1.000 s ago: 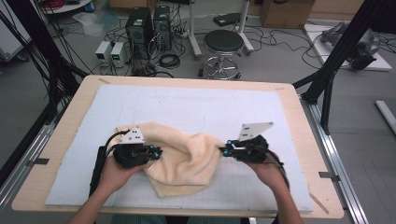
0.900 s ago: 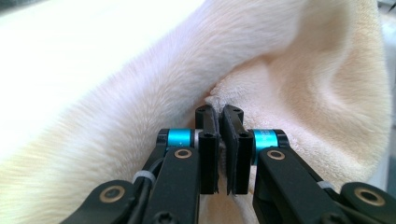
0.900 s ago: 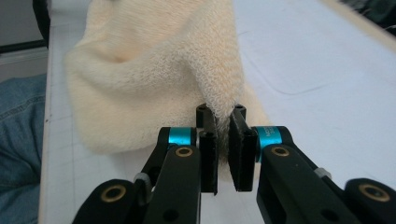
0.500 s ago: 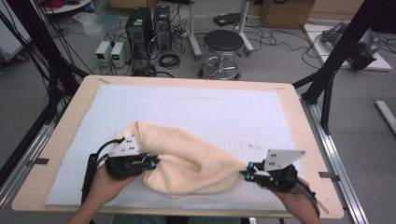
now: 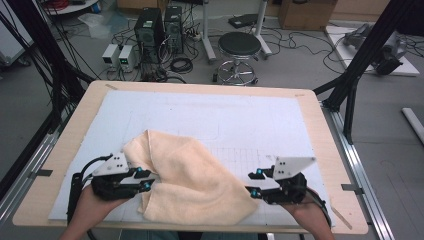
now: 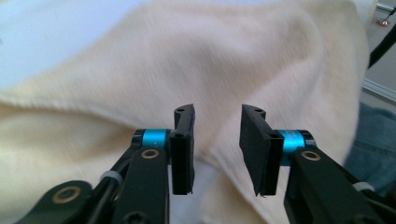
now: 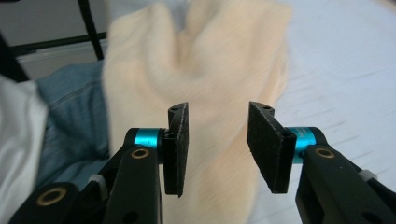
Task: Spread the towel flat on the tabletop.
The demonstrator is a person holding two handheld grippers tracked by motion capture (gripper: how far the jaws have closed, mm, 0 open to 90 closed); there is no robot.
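Towel: a cream towel [image 5: 192, 182] lay in a loose, rumpled heap on the near part of the table [image 5: 320, 130]; it stretched between the two claws, with a raised fold near the left one and its near edge close to the table's front; judged from this lie, it had been drawn out sideways for spreading or folding, and was now set down

Mat: a pale sheet [image 5: 225, 117] covered most of the table; the towel rested on it, and the far part of the sheet was bare

Left claw: the left claw [image 5: 150, 179] sat at the towel's left end, held level and pointing inward; in the left gripper view its jaws stood part-way apart, having just been opening; the towel [image 6: 224, 60] lay beyond and below them, and nothing was pinched between the pads [image 6: 183, 149]

Right claw: the right claw [image 5: 250, 185] sat at the towel's right corner, also level and pointing inward; in the right gripper view its jaws stood part-way apart, having just been opening; the towel [image 7: 210, 65] lay ahead of them, not clamped; whether a pad [image 7: 267, 147] brushed the cloth could not be told

Reason for the pose: both claws mirrored each other at opposite ends, which fits a two-handed release of the cloth; a fresh grip on other corners seemed the likely need

Surroundings: a round stool [image 5: 240, 47] and computer cases [image 5: 160, 30] stood on the floor beyond the table
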